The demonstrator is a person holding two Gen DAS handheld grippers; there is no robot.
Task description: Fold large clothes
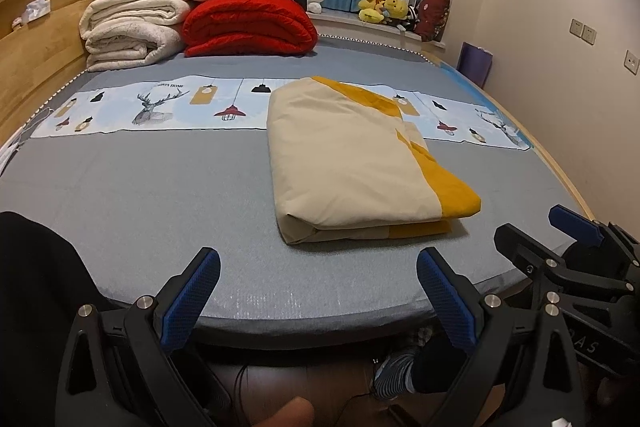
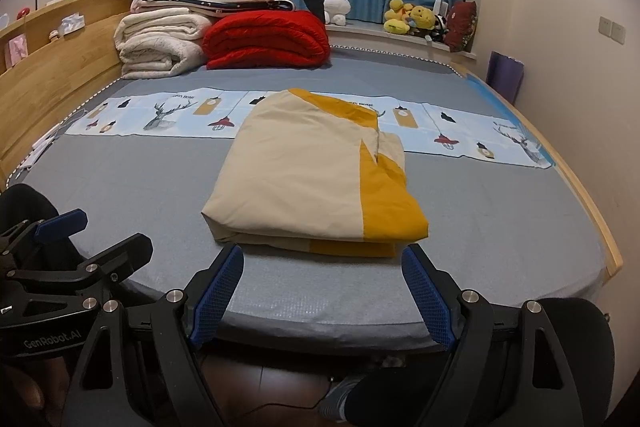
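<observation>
I have both grippers held low at the near edge of the bed (image 1: 140, 195), and neither touches any cloth. My left gripper (image 1: 318, 269) fills the bottom of the left wrist frame with its blue-padded fingers spread wide, nothing between them. My right gripper (image 2: 322, 265) sits the same way at the bottom of the right wrist frame, fingers spread and empty, their tips just short of the near edge of the folded cloth.

The folded beige and yellow cloth (image 1: 352, 163) lies flat on the grey mattress, right of centre in the left wrist frame and at centre in the right wrist frame (image 2: 316, 179). It is a thick, layered rectangle, beige on the left and yellow along the right side. Its far end overlaps the printed strip (image 1: 160, 107) that runs across the bed.

In the upper left of both frames, a red quilt (image 1: 248, 27) rests beside a stack of white blankets (image 1: 132, 31) against the wooden headboard (image 1: 36, 43).
</observation>
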